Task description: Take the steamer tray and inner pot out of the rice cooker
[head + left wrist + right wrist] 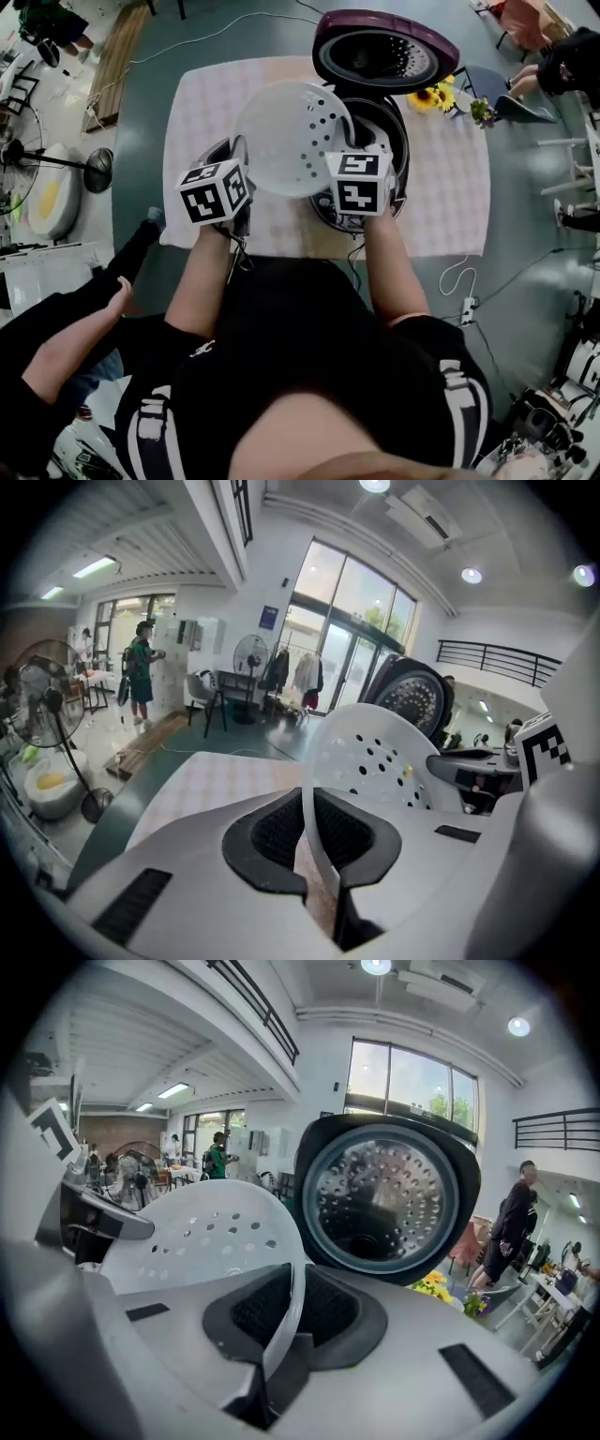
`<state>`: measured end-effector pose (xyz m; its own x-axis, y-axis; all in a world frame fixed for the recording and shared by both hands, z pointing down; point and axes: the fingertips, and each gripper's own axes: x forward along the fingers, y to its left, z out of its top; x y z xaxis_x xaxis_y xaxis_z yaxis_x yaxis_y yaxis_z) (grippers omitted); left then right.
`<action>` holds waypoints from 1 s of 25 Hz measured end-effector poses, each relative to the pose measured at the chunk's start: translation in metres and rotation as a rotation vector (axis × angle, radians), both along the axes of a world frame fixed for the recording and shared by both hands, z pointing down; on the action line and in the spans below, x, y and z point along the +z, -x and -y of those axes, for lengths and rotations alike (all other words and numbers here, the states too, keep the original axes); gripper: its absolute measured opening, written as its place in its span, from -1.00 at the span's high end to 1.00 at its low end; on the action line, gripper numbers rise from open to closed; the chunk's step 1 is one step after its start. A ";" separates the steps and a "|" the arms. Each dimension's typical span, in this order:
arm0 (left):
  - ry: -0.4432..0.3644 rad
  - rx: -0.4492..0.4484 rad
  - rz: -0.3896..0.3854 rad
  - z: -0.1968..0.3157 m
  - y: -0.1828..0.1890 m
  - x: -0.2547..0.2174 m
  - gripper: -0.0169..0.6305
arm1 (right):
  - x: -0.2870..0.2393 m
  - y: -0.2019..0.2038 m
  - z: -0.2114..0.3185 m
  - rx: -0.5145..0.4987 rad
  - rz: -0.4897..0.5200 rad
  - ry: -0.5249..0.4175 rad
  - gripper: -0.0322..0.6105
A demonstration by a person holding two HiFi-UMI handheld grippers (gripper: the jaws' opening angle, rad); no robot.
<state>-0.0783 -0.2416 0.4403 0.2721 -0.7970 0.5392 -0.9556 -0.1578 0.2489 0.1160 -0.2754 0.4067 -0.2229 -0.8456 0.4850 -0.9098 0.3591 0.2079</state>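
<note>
- Left gripper and right gripper each clamp opposite rims of the tray.
- Tray hangs tilted above the open cooker.
- Step: tray removal; next, probably set it level on the table.

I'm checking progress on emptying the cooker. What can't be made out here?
- Inner pot: in the head view the steamer tray and right tongs cover the rice cooker opening. Whether the pot is inside cannot be told.
- Cooker body: both gripper views show only its lid.
</note>
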 end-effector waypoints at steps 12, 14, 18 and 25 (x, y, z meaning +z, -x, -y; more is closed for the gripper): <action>0.025 -0.198 0.013 -0.034 0.113 0.016 0.87 | 0.024 0.121 0.002 -0.172 0.042 0.061 0.77; 0.033 -0.215 0.016 -0.036 0.131 0.019 0.87 | 0.028 0.140 0.003 -0.188 0.041 0.070 0.77; 0.058 -0.235 0.029 -0.035 0.168 0.028 0.87 | 0.040 0.177 0.008 -0.199 0.060 0.104 0.77; 0.121 -0.221 0.033 -0.020 0.224 0.065 0.87 | 0.083 0.234 0.024 -0.199 0.088 0.187 0.77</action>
<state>-0.3019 -0.2217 0.5053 0.0793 -0.7644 0.6399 -0.9714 0.0848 0.2217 -0.1179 -0.2996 0.4900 -0.4235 -0.6790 0.5996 -0.8295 0.5567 0.0446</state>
